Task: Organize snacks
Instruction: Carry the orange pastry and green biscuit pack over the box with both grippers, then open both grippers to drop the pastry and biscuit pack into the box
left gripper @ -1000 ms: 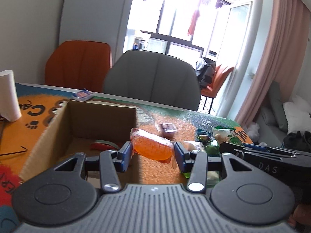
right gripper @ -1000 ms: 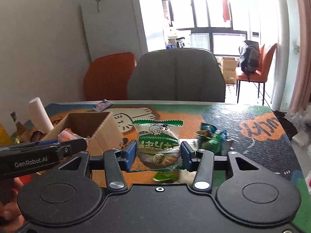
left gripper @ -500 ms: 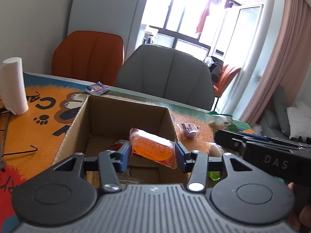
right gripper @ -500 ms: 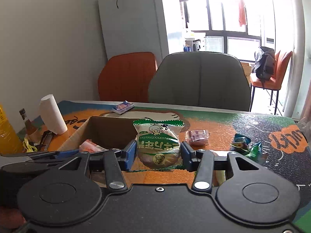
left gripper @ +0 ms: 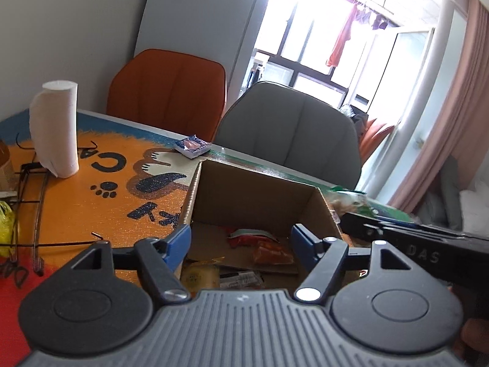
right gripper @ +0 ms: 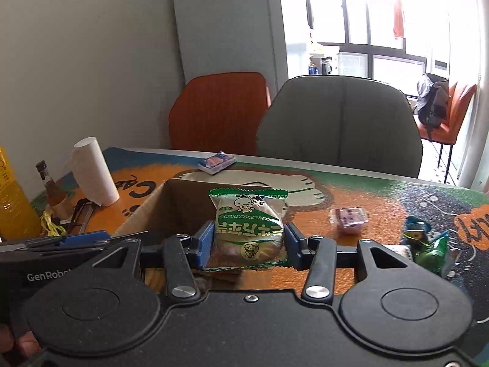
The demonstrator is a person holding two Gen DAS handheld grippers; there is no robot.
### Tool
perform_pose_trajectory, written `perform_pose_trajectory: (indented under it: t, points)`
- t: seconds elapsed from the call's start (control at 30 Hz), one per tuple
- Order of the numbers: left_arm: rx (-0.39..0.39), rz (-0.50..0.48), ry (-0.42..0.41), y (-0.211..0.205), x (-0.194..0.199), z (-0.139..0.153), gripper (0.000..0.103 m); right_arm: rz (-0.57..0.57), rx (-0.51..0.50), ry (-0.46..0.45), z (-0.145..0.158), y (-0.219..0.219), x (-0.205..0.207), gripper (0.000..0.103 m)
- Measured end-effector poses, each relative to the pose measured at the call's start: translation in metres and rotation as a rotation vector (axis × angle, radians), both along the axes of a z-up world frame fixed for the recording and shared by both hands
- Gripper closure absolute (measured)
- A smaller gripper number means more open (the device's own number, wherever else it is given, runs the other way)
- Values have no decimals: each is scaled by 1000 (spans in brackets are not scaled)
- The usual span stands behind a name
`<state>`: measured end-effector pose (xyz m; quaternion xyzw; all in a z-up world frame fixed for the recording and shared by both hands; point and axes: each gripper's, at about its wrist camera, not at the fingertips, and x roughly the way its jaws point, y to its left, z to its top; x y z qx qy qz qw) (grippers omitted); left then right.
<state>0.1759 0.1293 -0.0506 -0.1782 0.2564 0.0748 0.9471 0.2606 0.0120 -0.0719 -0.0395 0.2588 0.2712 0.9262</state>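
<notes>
The orange snack packet (left gripper: 269, 252) has just dropped into the cardboard box (left gripper: 253, 195); the left gripper (left gripper: 241, 241) above it is opening, nothing between its jaws. The right gripper (right gripper: 247, 243) pinches a green-wrapped pastry (right gripper: 248, 229) over the box's near edge, likely next in.

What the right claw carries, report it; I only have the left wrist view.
Observer: The right claw is shut on a green-wrapped bun, held upright by the cardboard box.
Operator: List the loose snacks right of the box.
Observer: A purple packet lies on the mat, apart from the box.
Operator: Go on.
Observer: Green candy wrappers are bunched farther right on the mat.
</notes>
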Motion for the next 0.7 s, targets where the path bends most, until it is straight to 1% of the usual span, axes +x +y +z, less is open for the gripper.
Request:
perform_pose_trajectory:
  t: [0.03, 0.13, 0.17, 0.2, 0.23, 0.27, 0.3, 0.33, 0.37, 0.47, 0.6, 0.7]
  points:
    - [-11, -9, -7, 2, -2, 0, 31, 7, 0, 1, 0, 3, -1, 57]
    - [-1, -13, -5, 3, -5, 4, 30, 21, -1, 4, 1, 12, -2, 57]
    - [9, 2, -3, 3, -7, 6, 25, 25, -2, 5, 1, 13, -3, 56]
    - [12, 15, -8, 4, -9, 7, 23, 27, -2, 8, 1, 15, -3, 56]
    - [6, 20, -17, 6, -11, 8, 22, 31, 0, 15, 1, 16, -3, 53]
    - [-1, 20, -24, 8, -13, 10, 21, 38, 9, 24, 2, 16, -3, 47]
    - [-3, 24, -26, 9, -14, 11, 21, 35, 19, 26, 3, 14, -3, 44]
    - [2, 30, -24, 9, -16, 12, 21, 29, 24, 21, 3, 12, -4, 35]
    - [8, 35, -22, 9, -16, 13, 20, 21, 25, 11, 5, 11, -6, 31]
    - [10, 40, -14, 7, -18, 13, 17, 6, 24, -1, 9, 4, -8, 30]
    - [18, 49, 5, 1, -19, 12, 14, -23, 32, -6, 10, -12, -11, 23]
    - [12, 45, 14, -4, -19, 11, 13, -42, 35, 1, 10, -24, -13, 21]
